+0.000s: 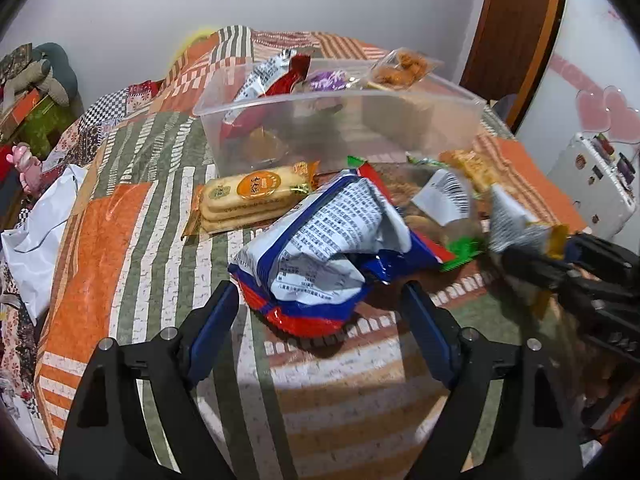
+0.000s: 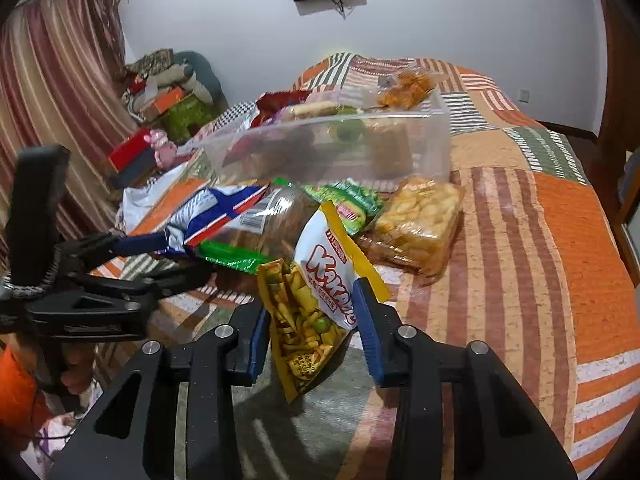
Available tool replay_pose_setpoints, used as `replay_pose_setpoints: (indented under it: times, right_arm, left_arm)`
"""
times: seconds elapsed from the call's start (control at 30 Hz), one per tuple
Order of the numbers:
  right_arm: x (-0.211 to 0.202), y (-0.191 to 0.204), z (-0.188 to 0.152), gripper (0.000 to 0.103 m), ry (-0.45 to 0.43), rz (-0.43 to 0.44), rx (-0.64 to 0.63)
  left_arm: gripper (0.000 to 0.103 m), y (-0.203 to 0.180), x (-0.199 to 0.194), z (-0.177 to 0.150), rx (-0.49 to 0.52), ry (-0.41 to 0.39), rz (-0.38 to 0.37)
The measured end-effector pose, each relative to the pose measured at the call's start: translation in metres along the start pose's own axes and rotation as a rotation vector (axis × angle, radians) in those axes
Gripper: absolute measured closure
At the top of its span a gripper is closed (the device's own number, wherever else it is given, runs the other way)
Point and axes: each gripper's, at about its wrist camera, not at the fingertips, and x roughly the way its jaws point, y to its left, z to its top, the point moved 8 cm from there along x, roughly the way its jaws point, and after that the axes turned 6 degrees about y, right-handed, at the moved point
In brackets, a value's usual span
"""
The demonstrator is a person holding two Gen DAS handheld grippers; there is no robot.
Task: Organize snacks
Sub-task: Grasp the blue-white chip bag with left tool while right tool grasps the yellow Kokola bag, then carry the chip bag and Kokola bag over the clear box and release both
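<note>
My right gripper [image 2: 312,320] has its jaws partly closed around the Kakawa snack bag [image 2: 316,300], both pads against the packet. My left gripper [image 1: 320,308] stands wide open astride the blue-and-white packet [image 1: 320,240] on the quilt [image 1: 120,240], not touching it. The clear tub [image 1: 340,120] sits beyond.
</note>
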Motion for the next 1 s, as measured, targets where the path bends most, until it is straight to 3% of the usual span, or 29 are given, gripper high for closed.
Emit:
replay_pose_setpoints:
  times: [0.2, 0.47, 0.73, 1.0]
  right_arm:
    - [-0.015, -0.012, 0.009, 0.075, -0.053, 0.043, 0.064]
    - [-0.023, -0.014, 0.015, 0.081, -0.090, 0.024, 0.075]
    - [-0.031, -0.013, 0.018, 0.083, -0.110, 0.019, 0.070]
    - [-0.046, -0.007, 0.023, 0.083, -0.141, -0.005, 0.054]
  left_arm:
    - [0.020, 0.001, 0.010, 0.007, -0.033, 0.005, 0.009]
    - [0.020, -0.001, 0.016, 0.015, -0.054, -0.013, 0.029]
    - [0.038, -0.001, 0.000, 0.011, -0.047, -0.057, 0.021]
    - [0.047, 0.007, -0.024, 0.010, -0.082, -0.093, -0.015]
